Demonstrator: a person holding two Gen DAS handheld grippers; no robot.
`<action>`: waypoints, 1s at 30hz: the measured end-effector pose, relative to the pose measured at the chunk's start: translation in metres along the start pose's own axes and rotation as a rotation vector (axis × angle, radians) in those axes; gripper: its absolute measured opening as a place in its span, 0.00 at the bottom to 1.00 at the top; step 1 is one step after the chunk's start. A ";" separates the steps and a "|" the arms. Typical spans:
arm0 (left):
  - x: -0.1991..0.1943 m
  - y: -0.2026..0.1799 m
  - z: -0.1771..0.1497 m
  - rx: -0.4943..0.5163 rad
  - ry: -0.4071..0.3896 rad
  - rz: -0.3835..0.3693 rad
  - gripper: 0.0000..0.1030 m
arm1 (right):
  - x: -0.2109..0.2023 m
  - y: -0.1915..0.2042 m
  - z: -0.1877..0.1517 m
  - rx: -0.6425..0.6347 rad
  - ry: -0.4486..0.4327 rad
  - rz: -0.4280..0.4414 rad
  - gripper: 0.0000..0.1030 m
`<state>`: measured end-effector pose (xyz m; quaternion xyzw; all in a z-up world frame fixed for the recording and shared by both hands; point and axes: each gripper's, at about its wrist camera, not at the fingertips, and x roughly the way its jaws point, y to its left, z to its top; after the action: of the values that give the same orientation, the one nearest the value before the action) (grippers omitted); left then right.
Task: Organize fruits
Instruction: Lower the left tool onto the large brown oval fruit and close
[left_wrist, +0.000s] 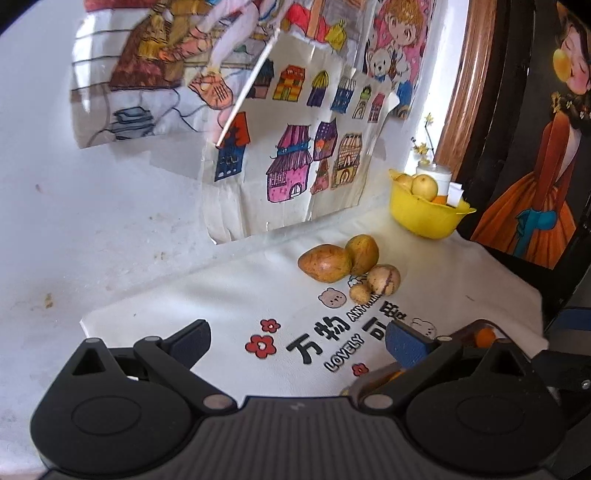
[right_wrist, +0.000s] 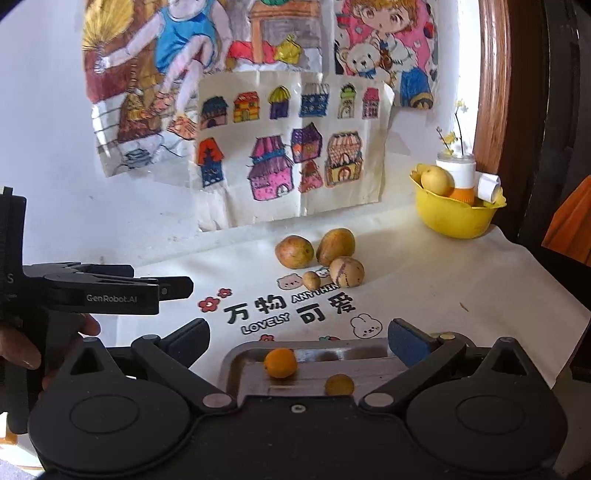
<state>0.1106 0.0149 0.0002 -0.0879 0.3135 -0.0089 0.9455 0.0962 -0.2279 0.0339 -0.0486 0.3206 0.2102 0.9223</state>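
Several brownish-yellow fruits lie in a cluster (left_wrist: 347, 269) (right_wrist: 325, 258) on a white printed cloth (left_wrist: 236, 295) (right_wrist: 443, 288). A yellow bowl (left_wrist: 424, 218) (right_wrist: 450, 221) at the back right holds a yellow fruit (right_wrist: 436, 180) and something orange. Near the front, a metal tray (right_wrist: 240, 358) carries an orange fruit (right_wrist: 280, 363) and a smaller yellow one (right_wrist: 339, 384). My right gripper (right_wrist: 299, 341) hangs open just above the tray, holding nothing. My left gripper (left_wrist: 297, 343) (right_wrist: 181, 286) is open and empty to the tray's left, well short of the cluster.
Taped children's drawings (right_wrist: 291, 140) cover the white wall behind the cloth. A white bottle with yellow flowers (right_wrist: 458, 166) stands behind the bowl. A dark wooden frame (right_wrist: 495, 92) borders the right side. A person's hand (right_wrist: 22, 350) holds the left gripper.
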 end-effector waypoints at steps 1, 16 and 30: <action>0.006 -0.002 0.001 0.010 -0.001 0.004 0.99 | 0.003 -0.003 0.001 0.005 0.005 -0.001 0.99; 0.114 -0.014 0.038 0.019 0.058 -0.077 0.99 | 0.073 -0.039 0.021 0.004 0.085 -0.013 0.99; 0.208 -0.020 0.060 0.043 0.121 -0.179 0.99 | 0.125 -0.072 0.036 0.023 0.109 0.022 0.99</action>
<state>0.3141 -0.0105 -0.0718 -0.0944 0.3607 -0.1052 0.9219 0.2354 -0.2399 -0.0175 -0.0458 0.3732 0.2135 0.9017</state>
